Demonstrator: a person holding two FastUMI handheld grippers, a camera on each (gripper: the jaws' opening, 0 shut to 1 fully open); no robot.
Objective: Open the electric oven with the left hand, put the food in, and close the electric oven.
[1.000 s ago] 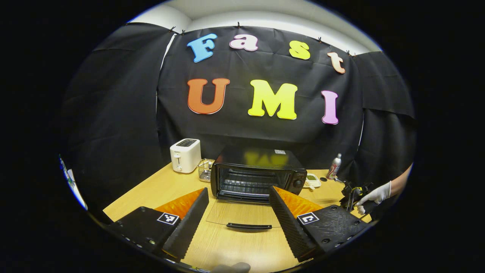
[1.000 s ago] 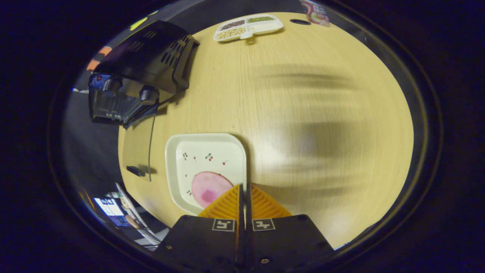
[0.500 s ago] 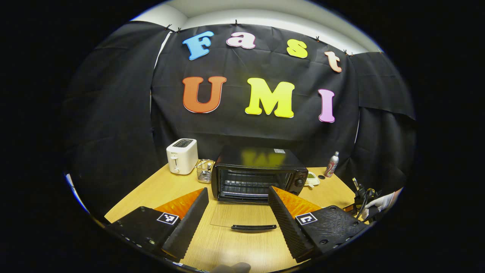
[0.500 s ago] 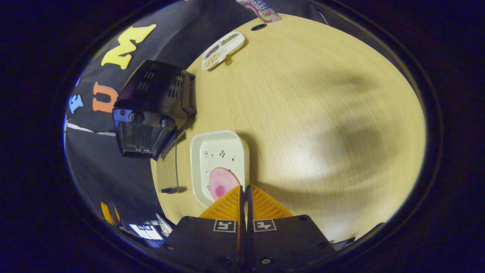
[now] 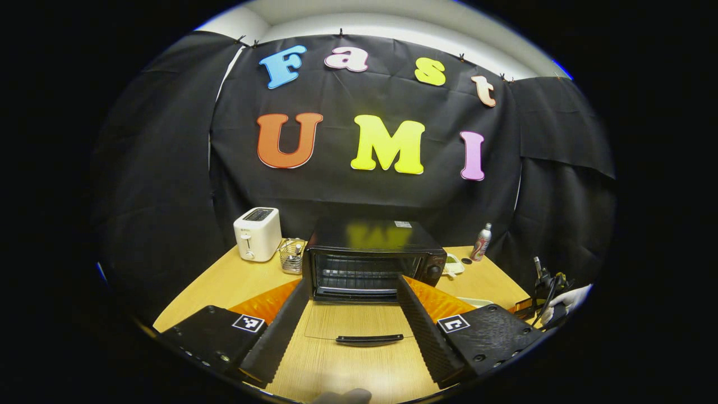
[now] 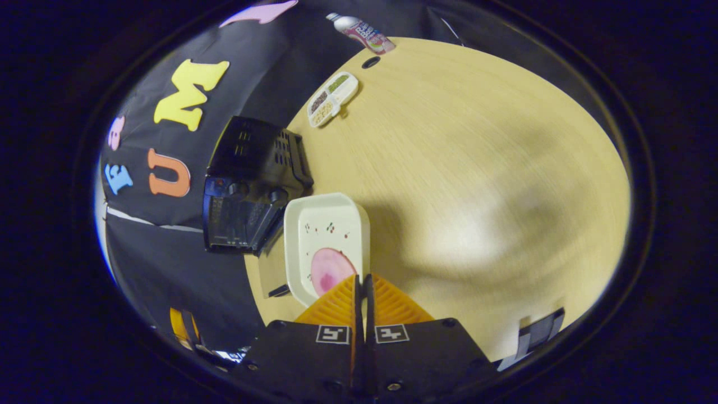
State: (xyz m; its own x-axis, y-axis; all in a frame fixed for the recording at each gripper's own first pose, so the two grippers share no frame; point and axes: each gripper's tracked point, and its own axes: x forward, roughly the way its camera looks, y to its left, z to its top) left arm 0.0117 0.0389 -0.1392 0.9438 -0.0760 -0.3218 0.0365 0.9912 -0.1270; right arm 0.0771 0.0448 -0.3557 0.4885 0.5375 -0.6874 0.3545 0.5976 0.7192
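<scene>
While the table (image 6: 477,168) took up most of the right gripper view, the oven (image 5: 373,261) sat at its back with the glass door (image 5: 353,322) dropped flat, rack showing inside. Left gripper (image 5: 348,331) hung in front of it, fingers spread wide, holding nothing. Right gripper (image 6: 362,286) was pinched tight on the rim of the plate (image 6: 328,235), which held 1 pink slice of food (image 6: 331,269), just beside the oven.

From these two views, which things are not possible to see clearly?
- Plate, right gripper view: its near edge is hidden behind the right gripper fingers, so the grip cannot be confirmed.
- Oven cavity, left gripper view: dark, contents unclear.
- Divided tray, right gripper view: contents too small.
</scene>
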